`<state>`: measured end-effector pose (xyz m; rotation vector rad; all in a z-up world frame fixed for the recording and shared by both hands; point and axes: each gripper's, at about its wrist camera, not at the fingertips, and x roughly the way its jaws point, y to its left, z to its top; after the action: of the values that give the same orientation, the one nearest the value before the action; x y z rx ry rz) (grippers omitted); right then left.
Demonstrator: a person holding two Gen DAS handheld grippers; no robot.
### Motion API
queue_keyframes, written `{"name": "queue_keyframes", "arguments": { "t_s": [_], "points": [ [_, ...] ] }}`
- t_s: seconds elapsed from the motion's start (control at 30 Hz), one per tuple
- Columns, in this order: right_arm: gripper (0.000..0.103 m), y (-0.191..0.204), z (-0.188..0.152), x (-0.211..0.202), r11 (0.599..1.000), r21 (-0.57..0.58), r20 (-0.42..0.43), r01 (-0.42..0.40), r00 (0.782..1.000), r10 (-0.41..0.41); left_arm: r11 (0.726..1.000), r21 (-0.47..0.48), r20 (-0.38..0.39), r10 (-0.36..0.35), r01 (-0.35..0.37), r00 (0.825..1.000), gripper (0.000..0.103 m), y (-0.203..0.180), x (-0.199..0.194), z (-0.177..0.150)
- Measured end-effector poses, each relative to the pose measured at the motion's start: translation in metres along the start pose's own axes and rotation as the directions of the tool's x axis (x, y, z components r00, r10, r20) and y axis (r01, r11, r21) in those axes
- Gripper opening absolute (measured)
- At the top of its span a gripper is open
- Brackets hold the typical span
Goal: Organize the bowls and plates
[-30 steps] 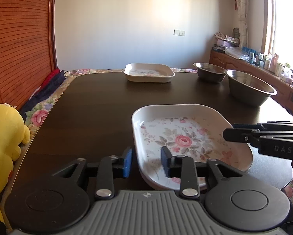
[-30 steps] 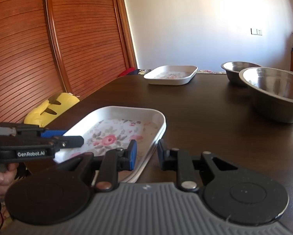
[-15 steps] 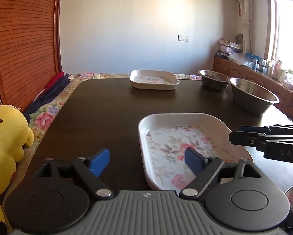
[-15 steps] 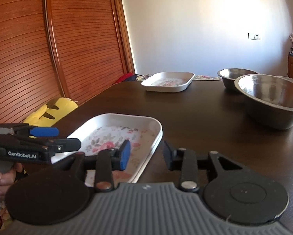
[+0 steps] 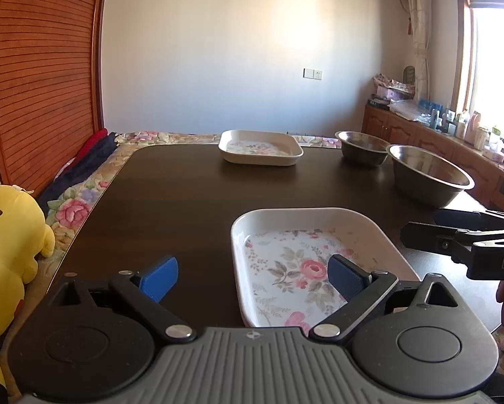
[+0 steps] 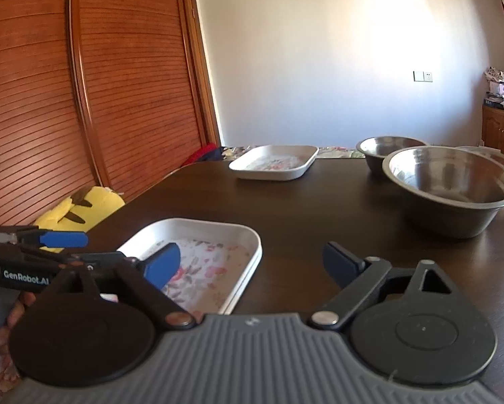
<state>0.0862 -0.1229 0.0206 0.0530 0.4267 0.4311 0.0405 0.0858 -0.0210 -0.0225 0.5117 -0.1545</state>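
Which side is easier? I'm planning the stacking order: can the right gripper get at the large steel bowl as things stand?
Probably yes: the right gripper is open, and only bare table lies before the large steel bowl.

A second ago both grippers were nearly closed at the near edge of the white rectangular floral-printed plate (image 5: 306,262). Now the left gripper (image 5: 252,277) is spread wide, as is the right gripper (image 6: 255,266), and both are drawn back from the plate, which lies free on the dark desk (image 5: 171,195).
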Motion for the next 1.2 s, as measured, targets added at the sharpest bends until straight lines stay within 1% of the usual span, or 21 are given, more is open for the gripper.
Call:
{"name": "queue_keyframes", "arguments": {
  "t_s": [0.13, 0.27, 0.4, 0.47, 0.6, 0.67, 0.7, 0.77, 0.8, 0.9, 0.93, 0.97, 1.03, 1.2],
  "points": [
    [0.103, -0.001, 0.001, -0.002, 1.0, -0.001, 0.014, 0.005, 1.0, -0.005, 1.0, 0.001, 0.011, -0.002, 0.002, 1.0, 0.098, -0.002, -0.002, 0.003],
    [0.103, -0.004, 0.006, -0.004, 1.0, -0.001, 0.025, 0.004, 1.0, -0.004, 1.0, 0.021, 0.026, -0.012, 0.011, 1.0, 0.098, -0.002, -0.004, 0.009],
    [0.103, -0.006, 0.015, -0.006, 1.0, -0.027, 0.039, 0.012, 0.999, -0.01, 0.999, 0.041, 0.036, 0.0, -0.002, 0.999, 0.098, -0.001, -0.003, 0.022],
    [0.103, -0.008, 0.022, -0.006, 0.999, -0.035, 0.046, 0.013, 0.999, -0.011, 0.999, 0.048, 0.042, -0.005, 0.003, 0.999, 0.098, 0.001, -0.003, 0.03],
    [0.103, -0.013, 0.04, 0.0, 0.999, -0.053, 0.044, 0.001, 0.999, 0.001, 0.997, 0.078, 0.06, -0.007, 0.003, 0.998, 0.098, 0.003, 0.0, 0.046],
    [0.103, -0.015, 0.052, 0.005, 0.998, -0.066, 0.043, -0.002, 0.999, 0.005, 0.996, 0.091, 0.066, -0.02, 0.014, 0.998, 0.098, 0.005, 0.004, 0.056],
    [0.103, -0.016, 0.059, 0.009, 0.997, -0.072, 0.043, -0.002, 0.999, 0.005, 0.996, 0.091, 0.067, -0.019, 0.013, 0.998, 0.098, 0.007, 0.007, 0.06],
    [0.103, -0.018, 0.069, 0.015, 0.997, -0.077, 0.038, -0.005, 0.999, 0.008, 0.996, 0.091, 0.082, 0.007, -0.014, 0.997, 0.098, 0.01, 0.011, 0.069],
    [0.103, -0.02, 0.075, 0.02, 0.997, -0.076, 0.034, -0.012, 0.999, 0.015, 0.995, 0.095, 0.086, 0.004, -0.012, 0.996, 0.098, 0.011, 0.013, 0.073],
    [0.1, -0.025, 0.088, 0.036, 0.998, -0.062, 0.013, -0.025, 1.0, 0.025, 0.996, 0.093, 0.089, -0.009, 0.0, 0.996, 0.098, 0.016, 0.023, 0.085],
    [0.094, -0.026, 0.09, 0.043, 0.998, -0.058, 0.005, -0.029, 1.0, 0.029, 0.996, 0.093, 0.087, -0.011, 0.003, 0.996, 0.098, 0.018, 0.028, 0.089],
    [0.09, -0.027, 0.094, 0.05, 0.998, -0.053, -0.008, -0.031, 1.0, 0.03, 0.995, 0.096, 0.086, -0.011, 0.003, 0.996, 0.098, 0.019, 0.033, 0.092],
    [0.09, -0.028, 0.096, 0.064, 0.999, -0.04, -0.027, -0.032, 0.999, 0.031, 0.994, 0.107, 0.083, -0.009, 0.0, 0.996, 0.098, 0.022, 0.044, 0.098],
    [0.082, -0.032, 0.101, 0.1, 0.999, -0.014, -0.072, -0.033, 0.997, 0.032, 0.992, 0.122, 0.062, -0.016, 0.008, 0.998, 0.098, 0.029, 0.077, 0.114]
  ]
}}
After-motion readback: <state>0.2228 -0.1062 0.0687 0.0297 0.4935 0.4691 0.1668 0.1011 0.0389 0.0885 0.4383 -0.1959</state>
